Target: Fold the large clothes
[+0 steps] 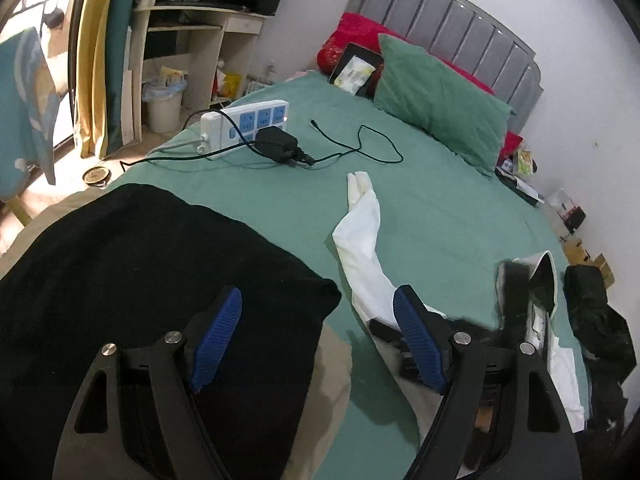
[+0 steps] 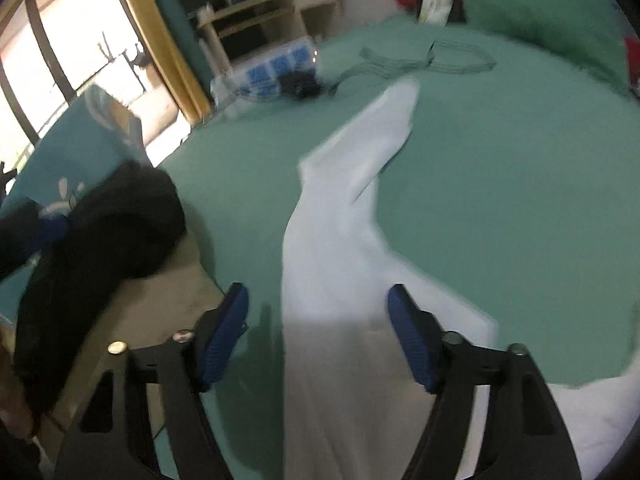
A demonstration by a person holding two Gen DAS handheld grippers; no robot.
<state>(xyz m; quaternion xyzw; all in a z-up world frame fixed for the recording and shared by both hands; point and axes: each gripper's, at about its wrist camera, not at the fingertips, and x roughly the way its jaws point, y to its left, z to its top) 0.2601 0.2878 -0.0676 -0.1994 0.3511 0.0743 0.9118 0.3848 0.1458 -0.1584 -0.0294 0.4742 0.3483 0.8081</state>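
Observation:
A white garment with a long sleeve (image 1: 360, 232) lies stretched across the green bed sheet (image 1: 440, 208); it also shows, blurred, in the right wrist view (image 2: 344, 208). A black garment (image 1: 132, 280) lies folded at the bed's near left corner on a tan cloth (image 1: 332, 372). My left gripper (image 1: 318, 312) is open and empty, above the black garment's right edge. My right gripper (image 2: 318, 304) is open and empty, its fingers either side of the white garment (image 2: 340, 360). The right gripper also shows in the left wrist view (image 1: 516, 300) near the white garment's collar.
A white power strip (image 1: 244, 124) with a black charger (image 1: 278, 146) and cable lies on the bed. A green pillow (image 1: 440, 100), red pillow (image 1: 352, 36) and grey headboard (image 1: 460, 16) stand at the back. Dark clothes (image 1: 600, 320) lie at the right. A desk (image 1: 188, 40) and bin (image 1: 162, 104) stand left.

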